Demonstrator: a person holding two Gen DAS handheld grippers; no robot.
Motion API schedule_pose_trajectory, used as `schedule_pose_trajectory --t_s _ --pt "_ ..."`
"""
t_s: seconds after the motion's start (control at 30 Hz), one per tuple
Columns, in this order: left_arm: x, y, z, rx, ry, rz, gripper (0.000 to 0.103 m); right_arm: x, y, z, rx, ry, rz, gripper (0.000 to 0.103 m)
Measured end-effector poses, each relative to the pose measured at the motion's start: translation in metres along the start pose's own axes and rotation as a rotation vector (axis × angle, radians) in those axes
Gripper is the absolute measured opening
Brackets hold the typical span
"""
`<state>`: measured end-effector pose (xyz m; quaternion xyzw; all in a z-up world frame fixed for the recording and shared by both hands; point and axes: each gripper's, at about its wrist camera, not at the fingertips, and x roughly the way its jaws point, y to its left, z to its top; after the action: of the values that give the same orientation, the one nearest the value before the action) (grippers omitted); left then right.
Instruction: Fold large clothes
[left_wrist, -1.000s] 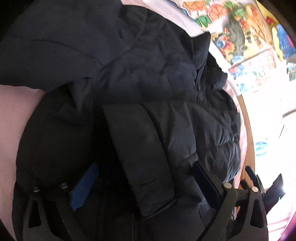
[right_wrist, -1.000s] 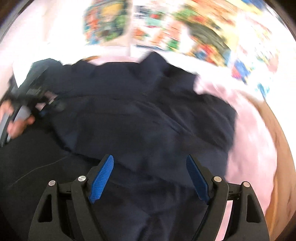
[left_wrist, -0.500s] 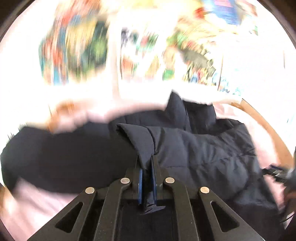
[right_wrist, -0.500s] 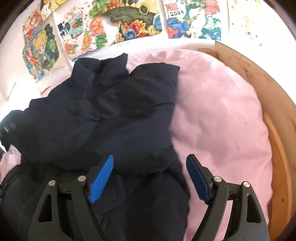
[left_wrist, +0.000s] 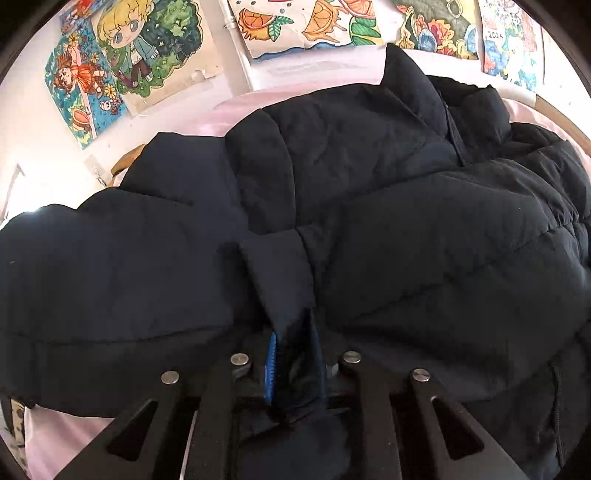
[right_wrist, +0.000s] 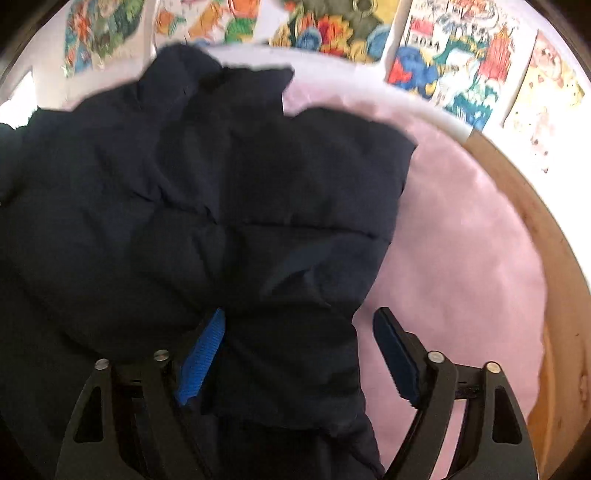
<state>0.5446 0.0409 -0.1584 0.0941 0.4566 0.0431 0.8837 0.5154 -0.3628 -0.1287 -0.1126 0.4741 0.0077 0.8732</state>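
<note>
One dark navy padded jacket (left_wrist: 369, 192), spread over a pink bed cover (right_wrist: 461, 229); collar at the far end, towards the wall. No container anywhere in either view; only enclosure is the wooden bed frame (right_wrist: 546, 236), curving round the right side of the cover.

Two grippers counted. Left gripper (left_wrist: 293, 363): jaws narrow, pinching a cuff-like end of jacket fabric (left_wrist: 280, 280) between the blue pads; jaws just opened a little from tighter, cloth still between them and pressed. Fabric strip running from the pads away over the jacket body.

Right gripper (right_wrist: 301, 356): jaws wide apart, just opened further. Near right edge of the jacket lying between the fingers, left blue pad (right_wrist: 201, 360) against or just beside the cloth, right pad (right_wrist: 395, 356) clear of it, over the pink cover. No clamping seen.

Drawings on the far wall (left_wrist: 125, 62): at least four coloured sheets in the left view, several more in the right view, exact count not possible because of blur.
</note>
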Motion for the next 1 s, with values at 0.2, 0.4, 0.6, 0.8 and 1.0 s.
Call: schedule_pose_trajectory --t_s 0.2,0.4,0.6,0.8,1.0 --pt "-0.024 0.017 -0.003 -0.076 -0.025 -0.126 0.05 -0.009 -0.021 -0.002 0.1 -0.042 0.052 0.091" --pt "-0.082 0.071 -0.026 -0.25 -0.19 -0.223 0.101 -0.067 -0.033 -0.005 0.142 -0.162 0.176 0.095" --pt "-0.092 0.14 -0.054 -0.49 -0.197 -0.194 0.101 -0.112 -0.008 -0.009 0.079 -0.133 0.396 0.098" --pt "-0.089 0.237 -0.091 -0.944 -0.289 -0.257 0.101 -0.107 0.032 -0.027 0.115 0.017 0.65 0.098" --pt "-0.067 0.296 -0.096 -1.217 -0.344 -0.343 0.101 -0.073 0.068 -0.058 0.044 0.149 0.582 0.098"
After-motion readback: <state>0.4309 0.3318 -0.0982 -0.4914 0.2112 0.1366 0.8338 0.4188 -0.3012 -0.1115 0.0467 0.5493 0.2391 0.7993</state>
